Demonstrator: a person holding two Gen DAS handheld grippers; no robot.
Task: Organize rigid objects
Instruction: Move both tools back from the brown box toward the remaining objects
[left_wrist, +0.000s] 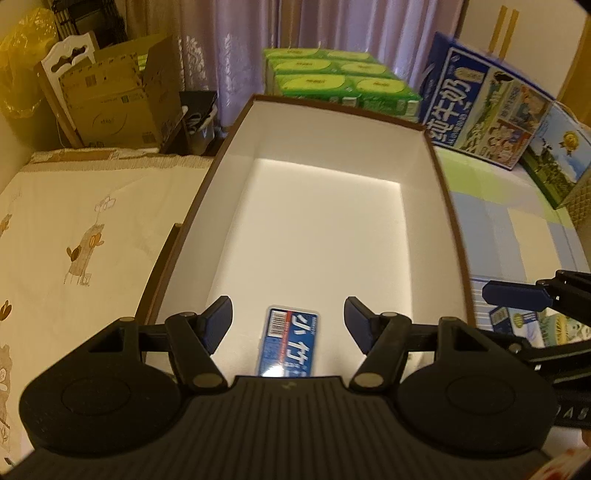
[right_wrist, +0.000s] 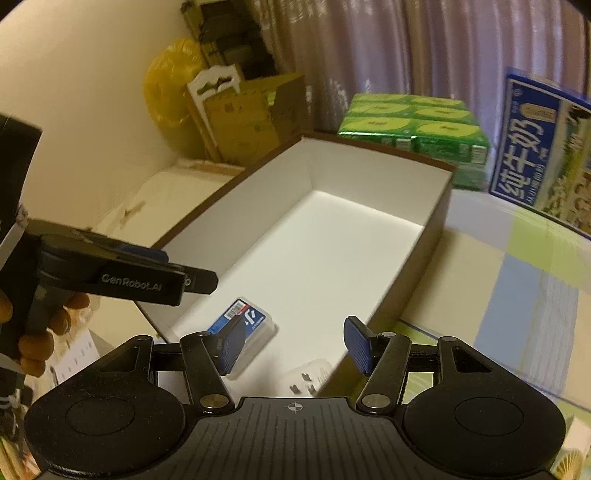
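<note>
nearest in the left wrist view, the left gripper (left_wrist: 288, 319) is seen with its blue-padded fingers (left_wrist: 218, 323) spread apart and nothing pinched between them; it is held above the near end of a large open box (left_wrist: 441, 177). directly below the gap between the pads, a small clear case with a blue label (left_wrist: 288, 341) is seen lying flat on the white floor of the box, close to the near wall. in the right wrist view the right gripper (right_wrist: 295, 341) is likewise shown spread, with nothing gripped; the same blue-labelled case (right_wrist: 251, 325) is partly covered by its left pad, and a second, clear plastic case (right_wrist: 314, 373) is seen lying on the box floor just beside the near right wall. a hand (right_wrist: 33, 325) is seen at the left edge of that view, wrapped round the handle of the other gripper. the box is brown outside and white inside, and the rest of its floor is bare. it is set on a patchwork cloth (right_wrist: 517, 266), with a cream printed cloth (left_wrist: 74, 229) to its left. beyond the far wall, green cartons (left_wrist: 332, 79) are stacked, a blue milk carton box (left_wrist: 487, 107) stands to the right, and brown cardboard boxes (left_wrist: 110, 107) and a yellow bag (right_wrist: 166, 92) are seen by the curtain (left_wrist: 332, 26)
</note>
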